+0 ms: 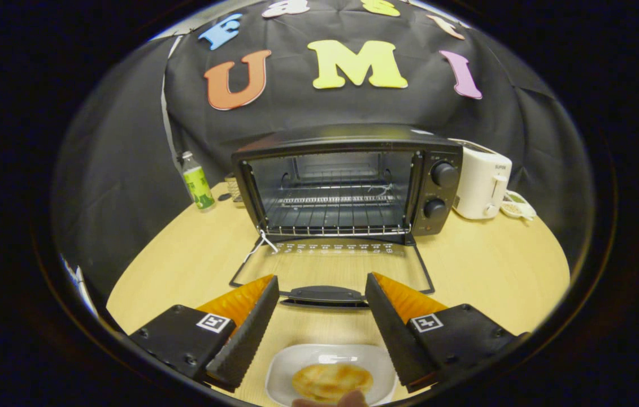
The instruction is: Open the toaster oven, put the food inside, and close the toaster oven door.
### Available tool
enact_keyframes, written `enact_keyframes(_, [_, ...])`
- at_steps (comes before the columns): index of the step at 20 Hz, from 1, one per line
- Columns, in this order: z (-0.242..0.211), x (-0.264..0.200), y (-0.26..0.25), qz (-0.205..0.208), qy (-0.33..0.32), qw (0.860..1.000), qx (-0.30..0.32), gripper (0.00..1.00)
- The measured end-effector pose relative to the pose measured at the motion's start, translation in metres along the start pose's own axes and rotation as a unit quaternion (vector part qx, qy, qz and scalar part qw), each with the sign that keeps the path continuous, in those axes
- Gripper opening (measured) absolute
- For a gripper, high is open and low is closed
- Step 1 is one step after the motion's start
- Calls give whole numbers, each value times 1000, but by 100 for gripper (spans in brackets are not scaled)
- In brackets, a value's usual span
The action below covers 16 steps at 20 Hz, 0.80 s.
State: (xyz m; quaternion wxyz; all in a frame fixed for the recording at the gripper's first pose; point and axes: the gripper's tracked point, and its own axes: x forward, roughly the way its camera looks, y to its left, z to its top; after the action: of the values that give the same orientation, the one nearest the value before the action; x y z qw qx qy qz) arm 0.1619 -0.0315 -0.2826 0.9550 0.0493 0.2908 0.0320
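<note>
The toaster oven [347, 186] is seen on the wooden table [494, 271] with its glass door [330, 271] dropped fully flat. The gripper [322, 291] is held spread wide with nothing between its fingers, the door's handle [324, 295] lying between the tips. Nearer the camera, between the fingers, flat golden food [331, 381] is seen on a white plate [291, 367].

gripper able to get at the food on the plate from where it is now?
Probably yes. The gripper is open, and the flat round food on the white plate lies between its fingers with nothing over it. The open oven door lies beyond the fingertips, out of the way.
</note>
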Motion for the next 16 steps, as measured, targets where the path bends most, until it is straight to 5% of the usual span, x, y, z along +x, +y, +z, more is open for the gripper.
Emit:
enact_keyframes(8, [-17,-115,7,29,-110,992,-60,100])
enact_keyframes(16, [-107,-105,-15,42,-54,995,-69,100])
